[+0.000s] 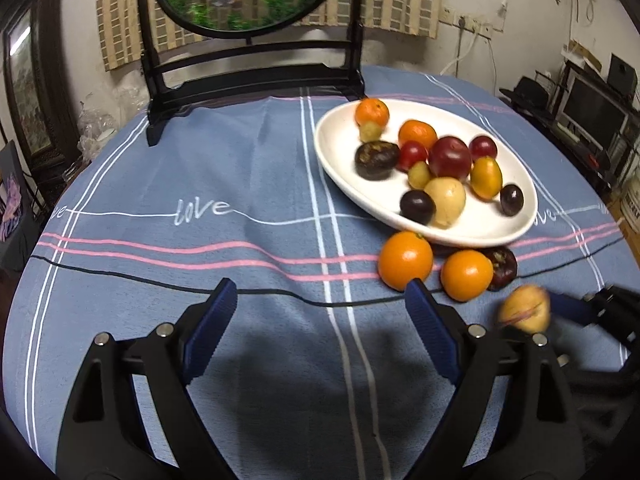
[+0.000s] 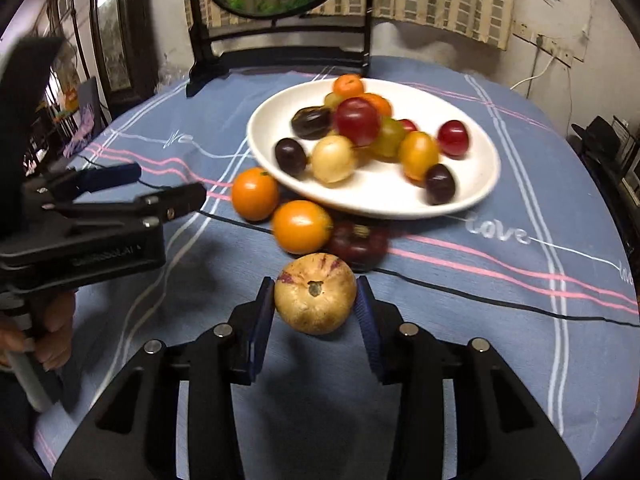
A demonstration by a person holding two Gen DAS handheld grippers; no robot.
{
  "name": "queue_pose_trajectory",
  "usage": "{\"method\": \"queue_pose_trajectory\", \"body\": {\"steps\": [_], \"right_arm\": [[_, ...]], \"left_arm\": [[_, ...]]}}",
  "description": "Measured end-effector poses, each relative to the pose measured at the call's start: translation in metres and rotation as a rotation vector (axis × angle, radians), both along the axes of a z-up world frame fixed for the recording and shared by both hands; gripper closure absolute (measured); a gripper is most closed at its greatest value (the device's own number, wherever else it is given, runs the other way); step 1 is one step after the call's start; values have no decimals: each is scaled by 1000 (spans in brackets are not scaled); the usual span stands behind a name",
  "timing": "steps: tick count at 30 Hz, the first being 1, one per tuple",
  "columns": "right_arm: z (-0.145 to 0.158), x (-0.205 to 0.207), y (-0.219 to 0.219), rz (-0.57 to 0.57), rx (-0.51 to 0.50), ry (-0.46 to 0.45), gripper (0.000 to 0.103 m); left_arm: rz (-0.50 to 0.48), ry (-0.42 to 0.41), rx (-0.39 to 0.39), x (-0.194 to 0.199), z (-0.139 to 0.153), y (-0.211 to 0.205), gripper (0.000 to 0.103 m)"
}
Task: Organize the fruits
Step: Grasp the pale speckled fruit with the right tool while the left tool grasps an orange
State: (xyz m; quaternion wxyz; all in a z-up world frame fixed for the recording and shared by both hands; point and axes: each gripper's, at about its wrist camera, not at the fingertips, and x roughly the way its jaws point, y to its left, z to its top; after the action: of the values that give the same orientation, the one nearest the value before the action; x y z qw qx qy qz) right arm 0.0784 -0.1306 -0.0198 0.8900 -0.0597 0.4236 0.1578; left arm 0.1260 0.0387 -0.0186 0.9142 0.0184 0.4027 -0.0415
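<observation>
While the left hand-held gripper hovers agape, the right hand-held gripper clamps a tan fruit

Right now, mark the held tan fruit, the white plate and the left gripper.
tan fruit (image 2: pixel 315 298): right wrist view, front face by its stem.
white plate (image 2: pixel 400 200): right wrist view, bare near rim.
left gripper (image 1: pixel 320 302): left wrist view, between fingertips.

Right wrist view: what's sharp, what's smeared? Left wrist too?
Right wrist: tan fruit between the right gripper jaws is sharp, plate fruit motion-smeared. Left wrist: same fruit blurred at frame edge, dark gripper shadow on the tablecloth, strong fisheye bending.
</observation>
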Motion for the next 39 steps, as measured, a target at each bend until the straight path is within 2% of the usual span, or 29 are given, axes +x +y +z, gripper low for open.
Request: {"method": "queue_pose_trajectory", "body": {"steps": [5,8,10,12,15,17,20,21,22,26,31,36,39], "right_arm": [[0,1,-34,-53,70,7,62],[9,-1,-42,-51,108,-13,62],[15,-5,-46,-54,103,-41,62],[18,-5,-49,-55,110,-49,62],[22,-7,-52,-51,121,-60,62],[23,-6,-51,-44,127,-59,62],[23,-6,-49,-40,125,-58,62],[23,-6,-49,-41,125,-57,62],[22,-6,-49,-43,123,-56,62],[21,-6,-50,-54,113,-54,62],[21,-5,-51,-61,110,-66,62],[19,-6,-52,-75,104,-104,62],[20,0,-57,-104,110,-92,62]], "left_arm": [[-47,34,15,7,-7,-14,16],[-88,38,64,12,-10,-27,17],[-111,49,103,16,-16,-36,21],[-119,72,127,21,-23,-42,30],[-107,98,98,32,-26,-43,30],[-104,95,104,34,-26,-46,31],[-111,78,122,37,-23,-53,41],[-134,88,91,38,-22,-53,62],[-154,89,65,37,-21,-54,65],[-137,61,111,29,-21,-58,65],[-127,58,72,17,-8,-50,65],[-132,20,46,4,14,-44,65],[-137,-5,42,2,25,-43,65]]}}
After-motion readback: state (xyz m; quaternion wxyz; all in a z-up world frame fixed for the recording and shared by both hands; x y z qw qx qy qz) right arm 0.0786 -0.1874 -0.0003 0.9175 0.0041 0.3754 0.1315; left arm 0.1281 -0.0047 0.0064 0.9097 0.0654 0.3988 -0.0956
